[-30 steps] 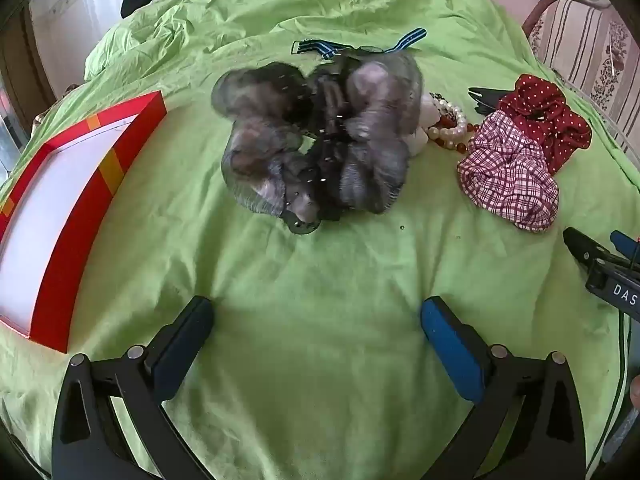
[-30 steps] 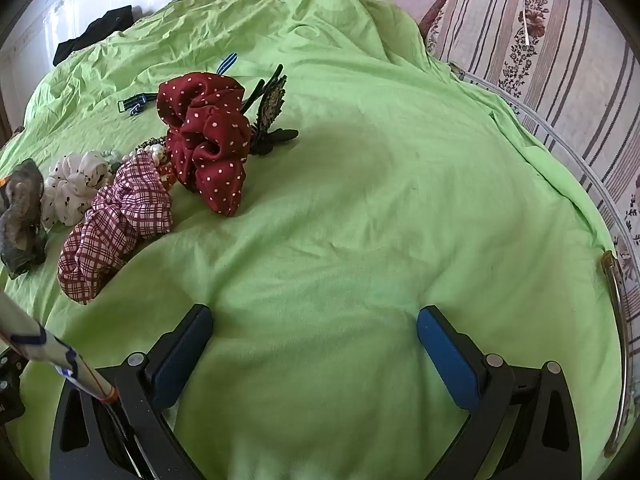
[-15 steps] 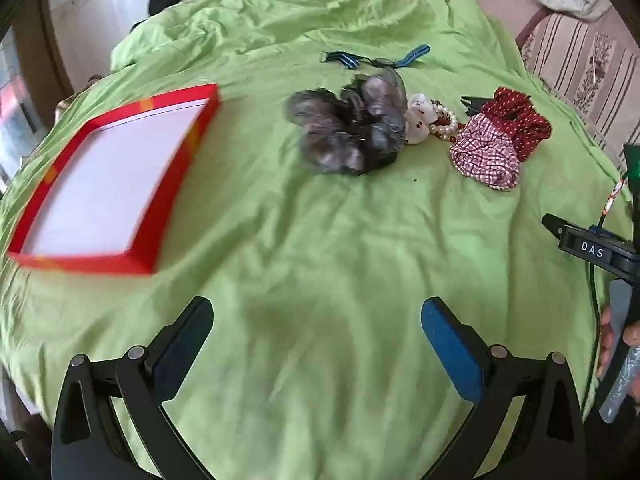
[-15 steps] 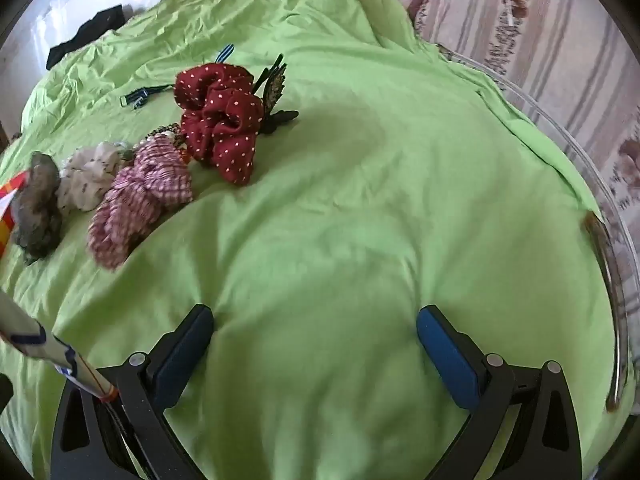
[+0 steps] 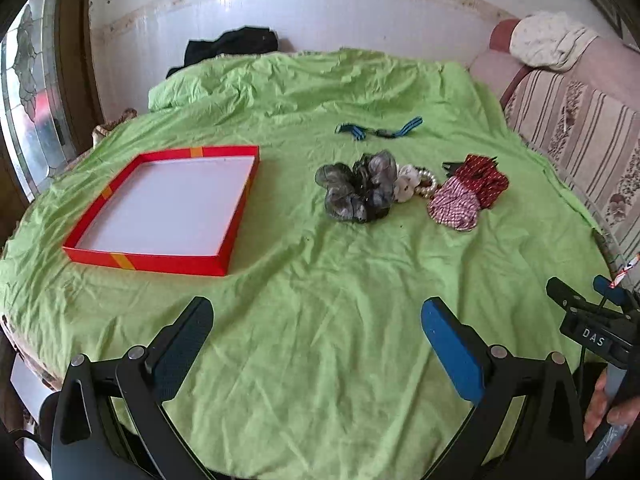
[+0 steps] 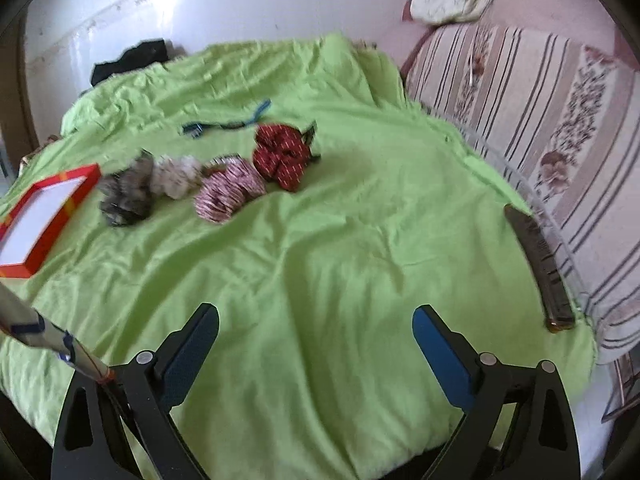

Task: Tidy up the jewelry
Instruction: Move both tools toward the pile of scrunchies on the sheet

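A: Both tools wide, holding nothing. Left tool [image 5: 316, 356] hangs over bare green sheet [image 5: 320, 280]; the box [image 5: 168, 204] sits ahead to its left, the scrunchies [image 5: 356, 192] ahead to its right.

B: And my right tool [image 6: 316, 356]?

A: The pile is far ahead on its left. Risk, I'd say: the grey scrunchie touches the pearls [image 5: 424, 184], so a grab may drag them along.

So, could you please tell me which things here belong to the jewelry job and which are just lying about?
Job: red tray, grey scrunchie, checked scrunchie, red scrunchie, pearl bracelet, blue strap.

Lying about: black cloth, sofa, remote.
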The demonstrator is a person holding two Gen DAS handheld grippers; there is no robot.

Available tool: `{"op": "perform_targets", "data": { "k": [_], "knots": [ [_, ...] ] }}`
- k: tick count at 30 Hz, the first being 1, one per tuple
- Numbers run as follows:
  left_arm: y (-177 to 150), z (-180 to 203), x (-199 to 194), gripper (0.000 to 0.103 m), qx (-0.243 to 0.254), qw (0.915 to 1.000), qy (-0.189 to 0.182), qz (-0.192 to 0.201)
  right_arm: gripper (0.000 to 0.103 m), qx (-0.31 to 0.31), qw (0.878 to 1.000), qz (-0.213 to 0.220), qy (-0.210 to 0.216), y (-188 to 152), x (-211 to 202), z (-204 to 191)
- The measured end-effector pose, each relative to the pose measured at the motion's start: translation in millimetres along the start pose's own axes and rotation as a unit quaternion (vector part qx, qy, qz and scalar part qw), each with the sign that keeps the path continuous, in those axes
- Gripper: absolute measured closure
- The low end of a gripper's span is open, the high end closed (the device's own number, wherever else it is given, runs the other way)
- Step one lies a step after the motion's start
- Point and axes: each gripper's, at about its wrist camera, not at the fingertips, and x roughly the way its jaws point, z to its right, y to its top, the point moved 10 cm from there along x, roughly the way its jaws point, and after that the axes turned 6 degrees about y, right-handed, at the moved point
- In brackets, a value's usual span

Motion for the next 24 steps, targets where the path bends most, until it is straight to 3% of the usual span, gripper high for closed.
{"op": "perform_targets", "data": {
  "k": [7,9,14,18,24],
  "knots": [
    [-5.1,-25.3,-38.9,0.0,-0.023,0.9992,0.005,0.031,0.009,0.005,0.999,0.054,-0.008,20.3,-48.7,-8.8],
    [5.7,-25.2,-42.0,0.0,-0.032,0.999,0.009,0.031,0.011,-0.004,0.998,0.068,-0.007,5.5,-55.2,-10.5],
    [0.8,-41.0,-40.8,0.0,-0.054,0.9983,0.008,0.02,0.012,-0.011,0.998,0.058,-0.009,-3.1,-48.0,-15.6],
    [2.6,-39.8,-36.6,0.0,-0.056,0.9982,0.013,0.018,0.02,0.001,0.999,0.015,0.039,-17.7,-26.5,-27.1],
    [-5.6,-29.7,-15.0,0.0,-0.036,0.9993,0.008,-0.007,0.02,-0.014,0.999,-0.009,0.049,-26.9,3.1,-34.1]
  ]
}}
